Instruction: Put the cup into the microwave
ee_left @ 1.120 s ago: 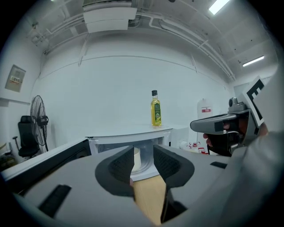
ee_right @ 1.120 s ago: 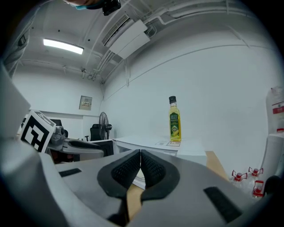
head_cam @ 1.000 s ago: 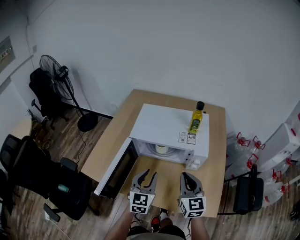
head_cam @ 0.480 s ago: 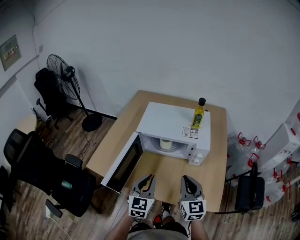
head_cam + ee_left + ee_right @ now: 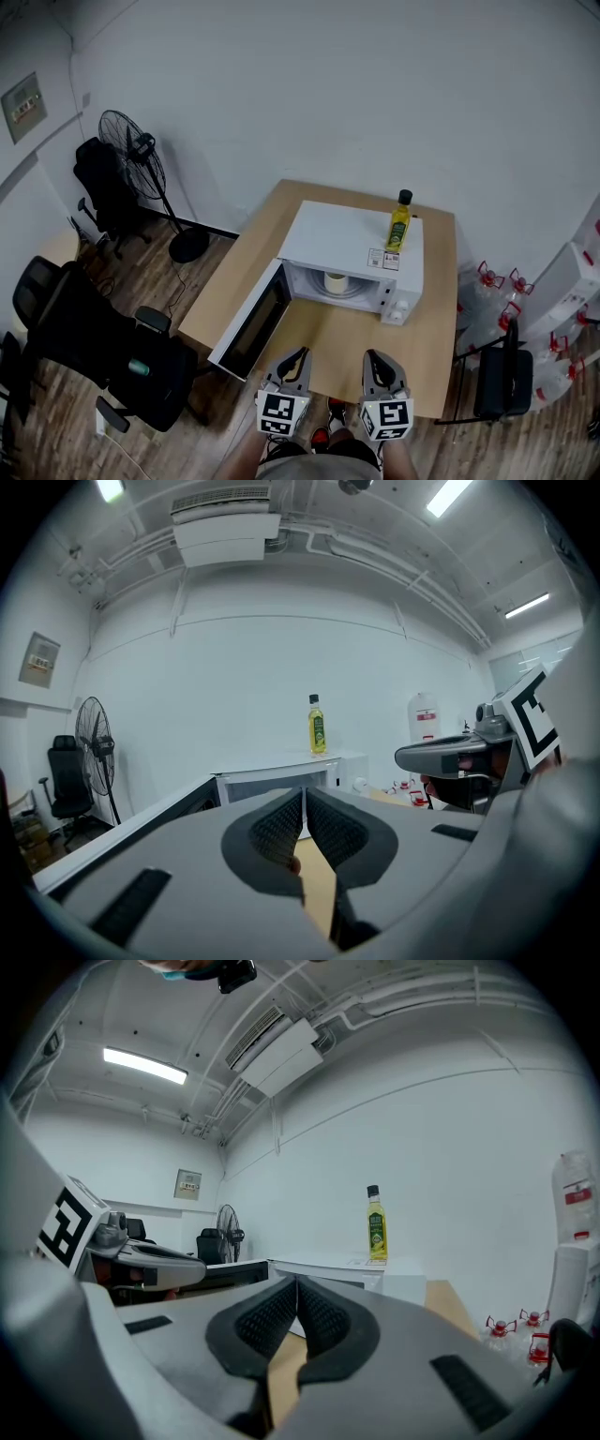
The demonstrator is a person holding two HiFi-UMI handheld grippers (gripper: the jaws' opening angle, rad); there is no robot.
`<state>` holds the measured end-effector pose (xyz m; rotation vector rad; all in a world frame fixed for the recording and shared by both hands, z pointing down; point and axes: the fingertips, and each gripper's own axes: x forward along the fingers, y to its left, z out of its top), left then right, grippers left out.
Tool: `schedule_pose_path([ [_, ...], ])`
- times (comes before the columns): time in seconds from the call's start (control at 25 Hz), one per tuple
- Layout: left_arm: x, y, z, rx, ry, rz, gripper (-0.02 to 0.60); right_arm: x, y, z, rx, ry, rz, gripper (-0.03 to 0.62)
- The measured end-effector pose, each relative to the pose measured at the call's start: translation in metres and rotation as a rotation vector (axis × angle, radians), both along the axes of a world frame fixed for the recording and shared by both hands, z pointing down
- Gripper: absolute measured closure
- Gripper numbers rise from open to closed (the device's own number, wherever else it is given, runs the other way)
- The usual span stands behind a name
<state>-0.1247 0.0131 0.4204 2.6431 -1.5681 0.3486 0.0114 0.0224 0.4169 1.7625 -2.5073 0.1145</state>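
A pale cup (image 5: 335,281) stands inside the white microwave (image 5: 352,239), whose door (image 5: 251,319) hangs open to the left. The microwave sits on the wooden table (image 5: 352,347). Both grippers hover over the table's near edge, well short of the microwave and apart from the cup. My left gripper (image 5: 298,357) is shut, its pads meeting with nothing between them (image 5: 304,794). My right gripper (image 5: 374,356) is also shut and empty (image 5: 297,1283). From both gripper views the microwave (image 5: 281,772) lies ahead beyond the jaws; the cup is hidden there.
A yellow oil bottle (image 5: 400,222) stands on top of the microwave at its right end. A floor fan (image 5: 131,155) and black office chairs (image 5: 103,347) stand left of the table. Water jugs (image 5: 497,286) and a black chair (image 5: 497,384) are to the right.
Both grippers have drawn back from the microwave toward the table's near edge. The left jaws, spread a second ago, have closed. The cup stays inside the microwave.
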Motion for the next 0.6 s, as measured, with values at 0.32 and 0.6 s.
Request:
schedule_pose_path([
  [0.32, 0.001, 0.0032, 0.0009, 0.002, -0.005, 0.005, 0.548, 0.0006, 0.0033, 0.0025, -0.011, 0.023, 0.004, 0.576],
  [0.6, -0.0015, 0.0027, -0.0002, 0.009, -0.008, 0.003, 0.548, -0.0024, 0.0033, 0.0019, -0.012, 0.028, 0.003, 0.576],
])
